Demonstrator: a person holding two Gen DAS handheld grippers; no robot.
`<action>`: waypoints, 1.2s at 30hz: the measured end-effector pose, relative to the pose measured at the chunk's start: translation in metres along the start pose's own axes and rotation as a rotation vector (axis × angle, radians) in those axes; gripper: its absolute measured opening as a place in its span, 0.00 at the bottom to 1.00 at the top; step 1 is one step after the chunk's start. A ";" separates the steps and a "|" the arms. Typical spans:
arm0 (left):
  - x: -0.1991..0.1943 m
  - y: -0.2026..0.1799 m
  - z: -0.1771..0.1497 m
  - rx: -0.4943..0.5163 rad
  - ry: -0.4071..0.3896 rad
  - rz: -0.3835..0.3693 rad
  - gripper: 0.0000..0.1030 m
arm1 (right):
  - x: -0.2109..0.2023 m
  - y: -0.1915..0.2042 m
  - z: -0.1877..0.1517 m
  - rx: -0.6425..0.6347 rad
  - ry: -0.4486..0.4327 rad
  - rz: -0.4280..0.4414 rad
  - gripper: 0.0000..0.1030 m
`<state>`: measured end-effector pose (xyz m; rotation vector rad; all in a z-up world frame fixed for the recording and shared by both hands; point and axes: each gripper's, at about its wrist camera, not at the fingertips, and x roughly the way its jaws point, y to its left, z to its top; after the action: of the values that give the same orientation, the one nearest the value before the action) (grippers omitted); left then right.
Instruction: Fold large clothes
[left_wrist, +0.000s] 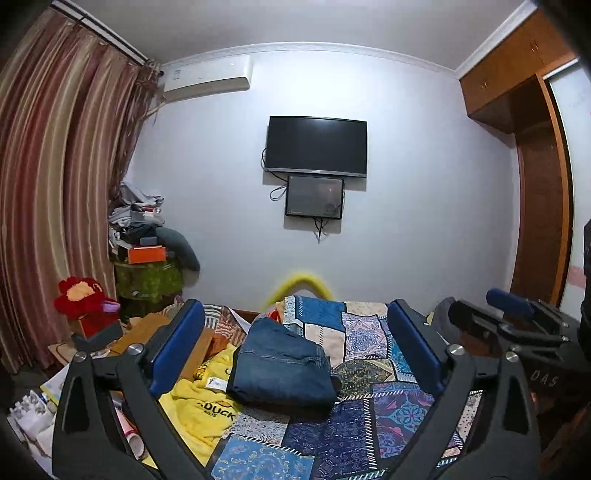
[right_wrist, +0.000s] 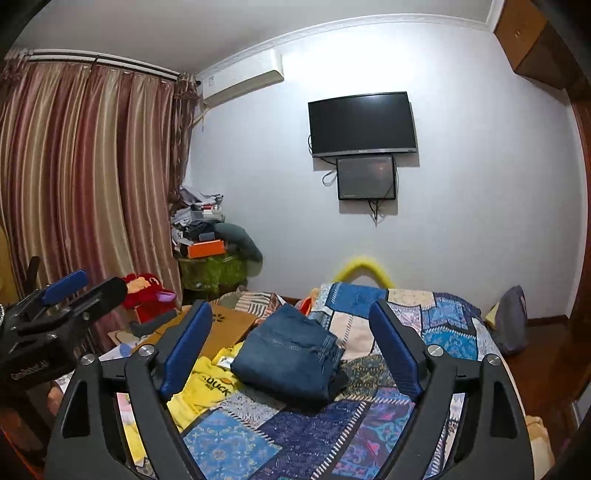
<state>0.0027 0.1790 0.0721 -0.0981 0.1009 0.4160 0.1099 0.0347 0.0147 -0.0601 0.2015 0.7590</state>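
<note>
A folded pair of blue jeans (left_wrist: 282, 363) (right_wrist: 291, 354) lies on the patchwork bedspread (left_wrist: 373, 332) (right_wrist: 436, 325). A crumpled yellow garment (left_wrist: 201, 402) (right_wrist: 207, 384) with "DUCK" lettering lies at its left and touches it. My left gripper (left_wrist: 295, 304) hovers above the bed, open, its blue pads wide apart with nothing between them. My right gripper (right_wrist: 289, 306) is likewise open and empty, raised over the bed. Each gripper shows at the edge of the other's view: the right gripper (left_wrist: 484, 306) and the left gripper (right_wrist: 88, 290).
Flat cardboard (right_wrist: 225, 325), a red plush toy (left_wrist: 83, 299) and paper clutter lie left of the bed. A heaped stand (left_wrist: 147, 254) fills the corner by the striped curtain (left_wrist: 55, 184). Two screens (left_wrist: 316, 144) hang on the far wall. A wooden wardrobe (left_wrist: 539, 184) stands at right.
</note>
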 end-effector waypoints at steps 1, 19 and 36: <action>-0.001 -0.001 -0.001 -0.002 -0.004 0.006 0.98 | 0.000 0.000 0.000 -0.012 0.004 -0.007 0.82; -0.001 0.015 -0.019 -0.060 0.046 0.037 0.99 | -0.014 -0.003 -0.010 -0.021 0.028 -0.014 0.82; 0.003 0.003 -0.025 -0.022 0.071 0.032 0.99 | -0.020 -0.012 -0.012 0.045 0.054 0.004 0.82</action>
<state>0.0024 0.1798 0.0472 -0.1330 0.1677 0.4463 0.1024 0.0112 0.0068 -0.0378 0.2698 0.7571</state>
